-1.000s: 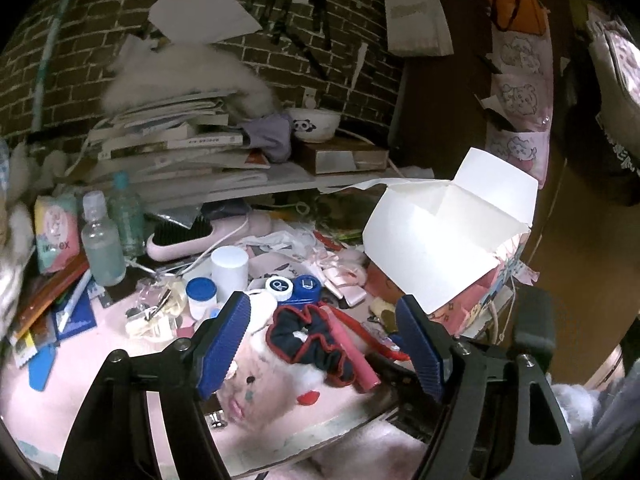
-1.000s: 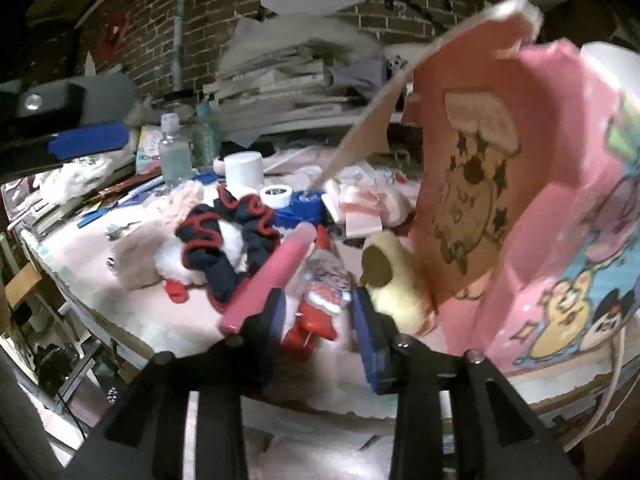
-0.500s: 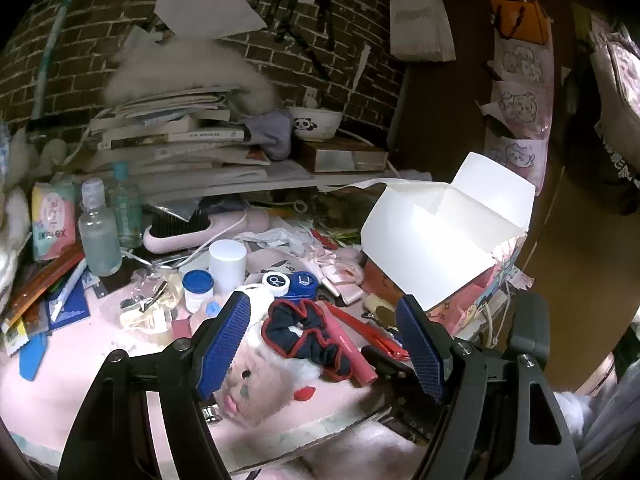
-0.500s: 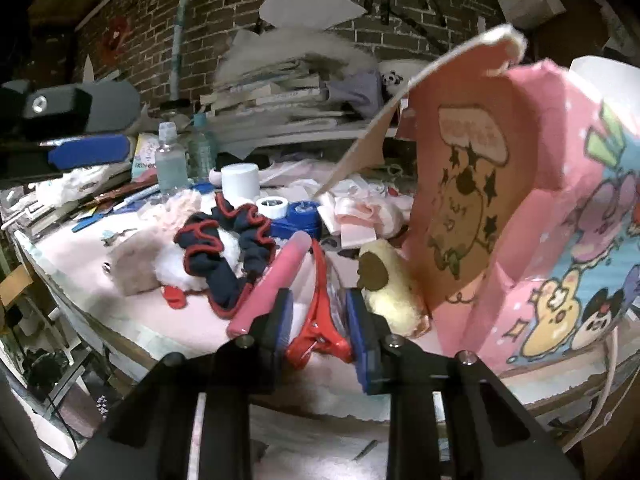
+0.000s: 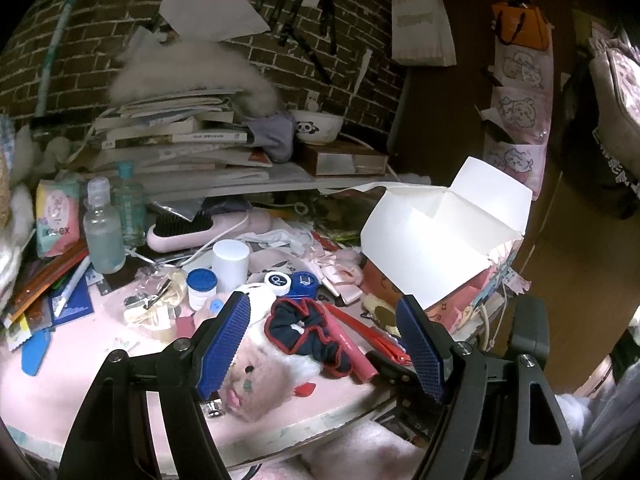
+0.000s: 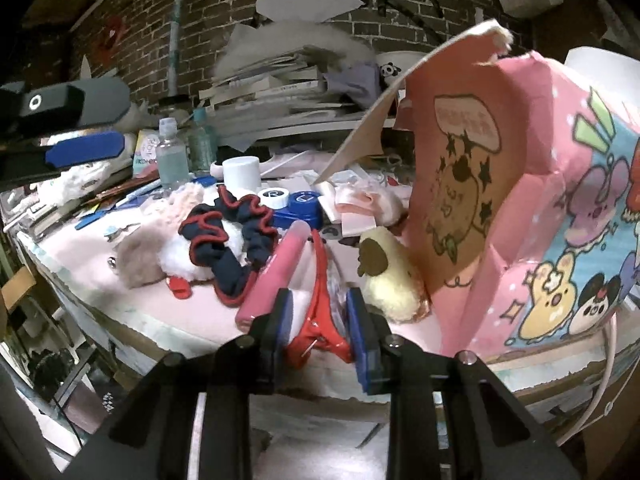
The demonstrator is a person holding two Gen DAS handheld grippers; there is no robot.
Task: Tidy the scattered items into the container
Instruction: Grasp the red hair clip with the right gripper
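My right gripper [image 6: 318,300] is shut on a red hair clip [image 6: 320,320] lying at the table's front edge, left of the pink cartoon box [image 6: 520,240] whose flaps stand open. A pink tube [image 6: 276,272] lies just left of the clip, and a yellow plush [image 6: 388,276] sits just right of it. In the left wrist view my left gripper [image 5: 322,300] hovers open above a navy scrunchie with red trim [image 5: 308,328] and a furry pink plush toy [image 5: 256,376]. The red hair clip [image 5: 360,324] shows beyond its right finger, and the box's white flap [image 5: 440,248] hides the inside.
Clutter fills the pink table: a white jar [image 5: 230,264], two clear bottles [image 5: 102,236], a pink hairbrush [image 5: 192,228], a blue-and-white lens case [image 5: 290,280] and a book stack [image 5: 176,136] against the brick wall. The table's front edge [image 5: 320,420] runs under both grippers.
My right gripper's fingers have narrowed from a wider gap onto the red hair clip. The left gripper stays open and has drifted only slightly.
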